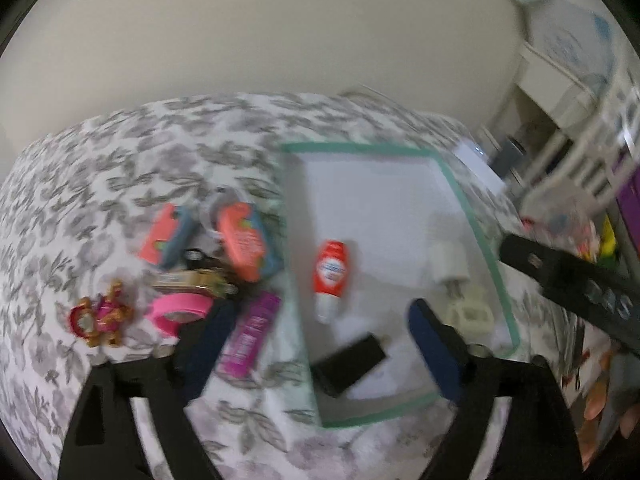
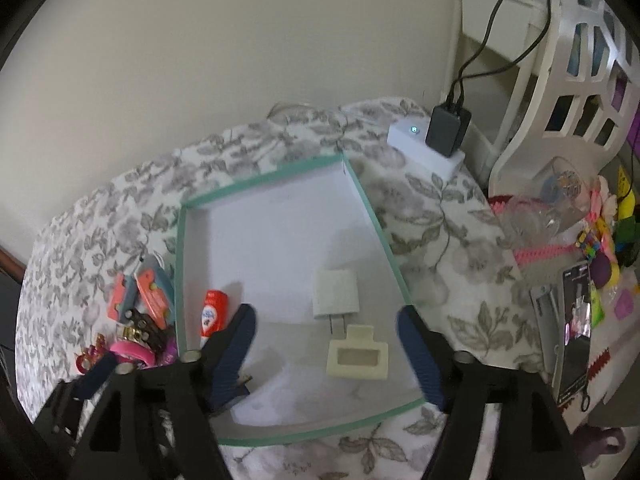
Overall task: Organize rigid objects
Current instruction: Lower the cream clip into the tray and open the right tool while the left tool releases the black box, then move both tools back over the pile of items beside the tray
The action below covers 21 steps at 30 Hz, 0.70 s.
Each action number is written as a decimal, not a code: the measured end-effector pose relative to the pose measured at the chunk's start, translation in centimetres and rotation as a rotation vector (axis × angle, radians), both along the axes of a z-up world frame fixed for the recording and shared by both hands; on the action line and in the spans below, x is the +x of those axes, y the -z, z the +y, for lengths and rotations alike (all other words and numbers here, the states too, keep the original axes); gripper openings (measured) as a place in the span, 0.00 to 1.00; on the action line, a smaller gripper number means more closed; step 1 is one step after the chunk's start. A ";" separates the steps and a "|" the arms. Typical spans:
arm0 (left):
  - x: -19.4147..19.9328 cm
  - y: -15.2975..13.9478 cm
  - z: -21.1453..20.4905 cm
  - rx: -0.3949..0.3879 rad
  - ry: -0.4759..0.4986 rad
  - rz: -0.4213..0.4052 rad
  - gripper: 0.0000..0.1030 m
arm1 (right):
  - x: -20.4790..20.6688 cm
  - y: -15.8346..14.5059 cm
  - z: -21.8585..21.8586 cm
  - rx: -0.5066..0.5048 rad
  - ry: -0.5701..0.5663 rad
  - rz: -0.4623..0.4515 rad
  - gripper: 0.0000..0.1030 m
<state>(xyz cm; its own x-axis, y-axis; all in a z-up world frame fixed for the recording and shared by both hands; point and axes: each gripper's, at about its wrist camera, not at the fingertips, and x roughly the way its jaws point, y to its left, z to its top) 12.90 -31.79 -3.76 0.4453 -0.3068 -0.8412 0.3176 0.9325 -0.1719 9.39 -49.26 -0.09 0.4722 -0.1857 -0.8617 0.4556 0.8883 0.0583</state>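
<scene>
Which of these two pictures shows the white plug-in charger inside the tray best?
The right wrist view: the white charger is sharp there, prongs visible, lying in the tray. The left wrist view shows it blurred by motion.

- the far half of the shallow green-rimmed tray [image 2: 362, 196] is bare white floor, open from above.
- its near half holds a red tube [image 2: 213, 312], white charger [image 2: 335, 294], cream holder [image 2: 357, 358] and a black block [image 1: 347, 363].
- a crowded toy pile [image 1: 208, 268] lies just left of the tray.
- a white box with a black adapter [image 2: 447, 130] sits at the far right corner.
</scene>
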 end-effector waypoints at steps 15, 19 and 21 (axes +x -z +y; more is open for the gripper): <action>4.1 -1.7 13.5 -0.070 -0.415 0.012 0.97 | 1.1 0.9 2.1 0.021 -0.058 -0.042 1.00; 4.4 -1.7 17.9 -0.100 -0.544 0.020 0.98 | 2.0 1.0 4.5 0.027 -0.123 -0.061 1.00; 4.3 -1.6 19.6 -0.115 -0.598 0.025 1.00 | 2.5 1.0 5.9 0.033 -0.167 -0.069 1.00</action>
